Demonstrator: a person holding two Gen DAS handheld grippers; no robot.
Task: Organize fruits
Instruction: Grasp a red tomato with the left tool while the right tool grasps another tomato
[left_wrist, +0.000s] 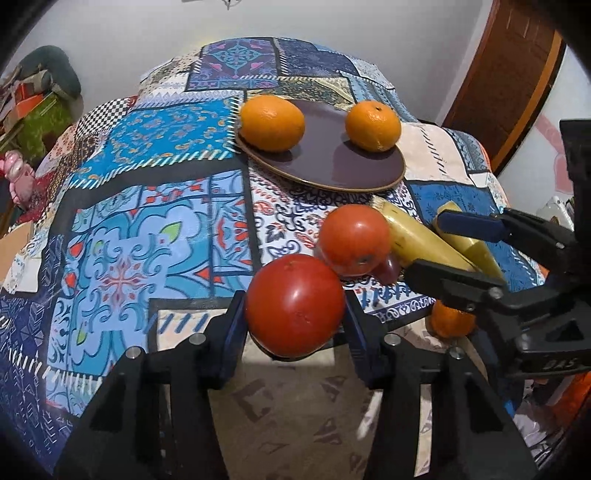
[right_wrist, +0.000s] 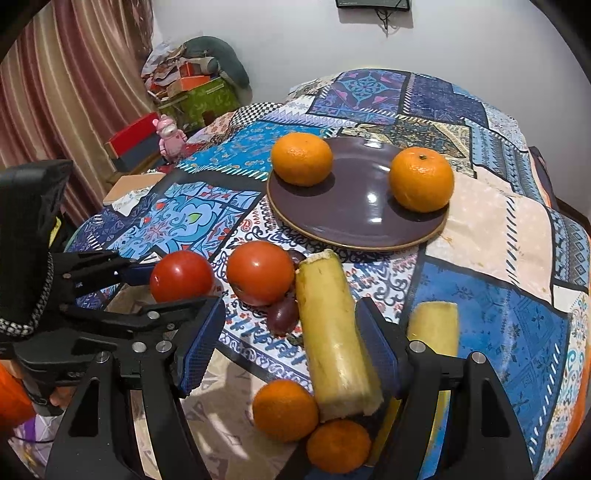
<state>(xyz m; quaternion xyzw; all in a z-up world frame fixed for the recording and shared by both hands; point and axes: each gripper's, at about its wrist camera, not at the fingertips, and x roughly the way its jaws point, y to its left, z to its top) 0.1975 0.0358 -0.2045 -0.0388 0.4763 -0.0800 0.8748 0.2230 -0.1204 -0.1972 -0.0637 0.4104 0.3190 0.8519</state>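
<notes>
A: We start with the near tomato (left_wrist: 293, 306). Our left gripper (left_wrist: 295, 325) has its blue pads against both sides of it, so the jaws are narrowed around the fruit and gripping it, close to the near edge of the table.

B: Agreed. From the right wrist we see that same tomato (right_wrist: 181, 277) clamped between the left tool's two black fingers. A second tomato (left_wrist: 354, 240) sits just beyond it on the patterned tablecloth (left_wrist: 147, 221), with a dark purple fruit (left_wrist: 388, 267) tucked against it.

A: And our right gripper (right_wrist: 291, 347)? We see its jaws standing wide, straddling a pale yellow banana piece (right_wrist: 336, 339).

B: One pad lies right against that piece; the other stands clear with a gap, so we say it is spread open and holds nothing. A second banana piece (right_wrist: 434, 325) lies outside its right finger.

A: Nearer us, two small oranges (right_wrist: 284, 410) sit touching at the cut end of the banana piece.

B: Farther out, the dark purple plate (left_wrist: 321, 162) rests on the cloth with one orange at its left rim (left_wrist: 271, 123) and another at its right (left_wrist: 373, 125), well apart from each other.

A: Beyond the table we see a white wall and a wooden door (left_wrist: 509, 81); a striped curtain (right_wrist: 55, 92) hangs on the other side.
</notes>
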